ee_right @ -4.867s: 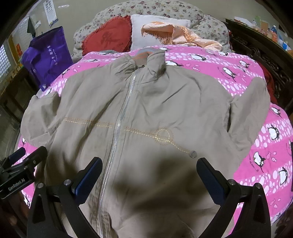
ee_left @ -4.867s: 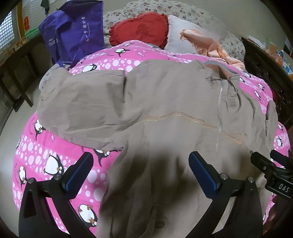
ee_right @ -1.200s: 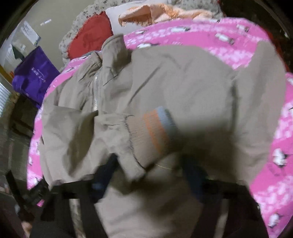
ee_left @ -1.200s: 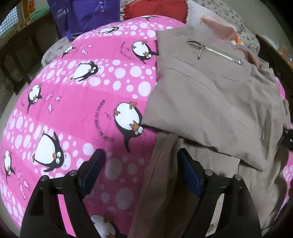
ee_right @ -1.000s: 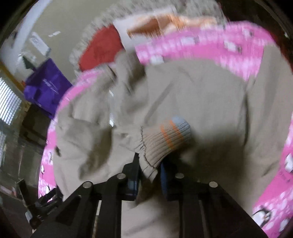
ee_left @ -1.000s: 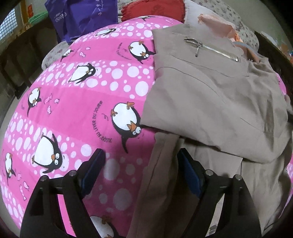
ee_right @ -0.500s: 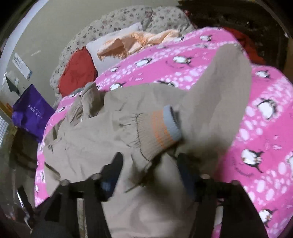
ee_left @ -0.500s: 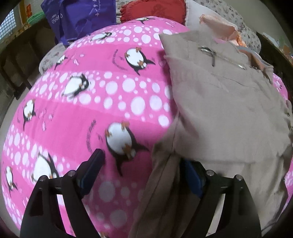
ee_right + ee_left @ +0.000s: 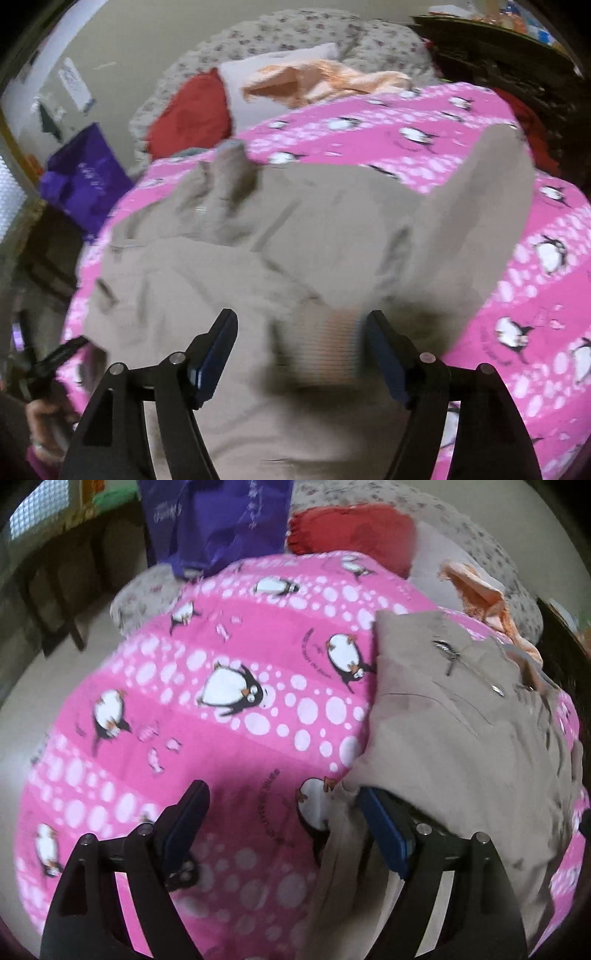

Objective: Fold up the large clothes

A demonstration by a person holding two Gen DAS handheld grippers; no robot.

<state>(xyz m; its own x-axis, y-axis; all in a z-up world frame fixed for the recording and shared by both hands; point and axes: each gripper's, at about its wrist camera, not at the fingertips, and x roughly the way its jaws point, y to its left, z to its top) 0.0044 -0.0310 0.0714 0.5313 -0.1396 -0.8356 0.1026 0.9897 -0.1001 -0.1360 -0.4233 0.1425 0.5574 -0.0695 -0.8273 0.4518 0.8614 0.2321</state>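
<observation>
A large beige zip jacket (image 9: 314,236) lies on a pink penguin-print blanket (image 9: 535,295); its left side is folded inward over the body. In the left wrist view the jacket (image 9: 461,738) fills the right half. My left gripper (image 9: 284,812) is open; its right finger sits under the jacket's folded edge, the left finger over bare blanket (image 9: 221,709). My right gripper (image 9: 299,339) is open above the jacket, with the ribbed, orange-striped sleeve cuff (image 9: 328,343) lying between its fingers, blurred.
A purple bag (image 9: 218,520), a red cushion (image 9: 351,531), a white pillow with peach cloth (image 9: 317,81) and a floral bolster lie at the bed's head. Dark wooden furniture (image 9: 517,51) stands to the right. The left gripper (image 9: 51,362) and hand show at the lower left of the right wrist view.
The right gripper, shut on the sleeve cuff a second ago, has opened and the cuff now lies on the jacket body. The left gripper has shifted left along the folded edge.
</observation>
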